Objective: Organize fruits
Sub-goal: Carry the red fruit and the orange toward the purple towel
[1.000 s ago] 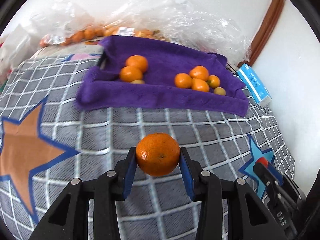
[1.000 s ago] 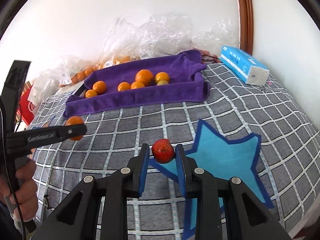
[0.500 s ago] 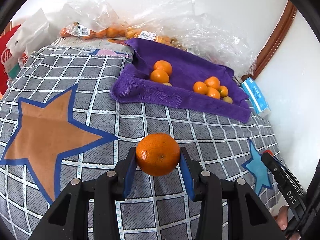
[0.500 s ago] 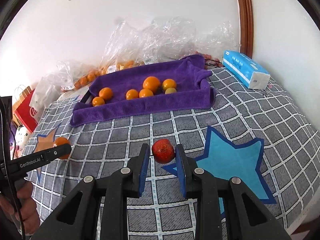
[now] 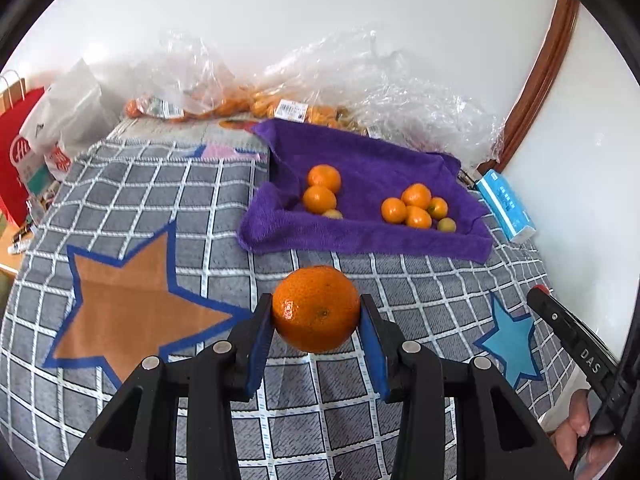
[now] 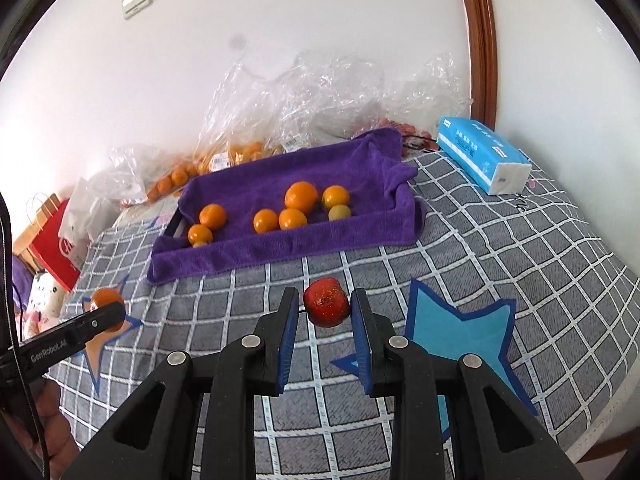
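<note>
Left wrist view: left gripper [image 5: 316, 312] clamped on an orange [image 5: 316, 309], both blue pads [image 5: 259, 344] pressed against its sides, jaws partly apart to fit it. Orange is round, bright, pitted skin, a glossy highlight on its left side and a small dark navel spot facing the camera; slightly wider than tall, wide axis running pad to pad. It sits at the fingertips, held in the air above the grey checked cover [image 5: 132, 184], with the brown star [image 5: 128, 304] to its left. Beyond it, purple towel [image 5: 368, 160] with two orange clusters: pair plus a small yellowish one on the left, four plus a greenish one on the right. Far right, blue tissue pack [image 5: 506, 206] and the other gripper's black finger at the edge.

Right wrist view: right gripper [image 6: 326, 312] closed tight on a small red fruit [image 6: 326, 307], pads touching both sides. Fruit is roundish, shiny, speckled, slightly lumpy on top; no clear long axis, dimple end roughly toward the camera. It hangs clear of the cover, with the blue star [image 6: 460, 332] to its right.
</note>
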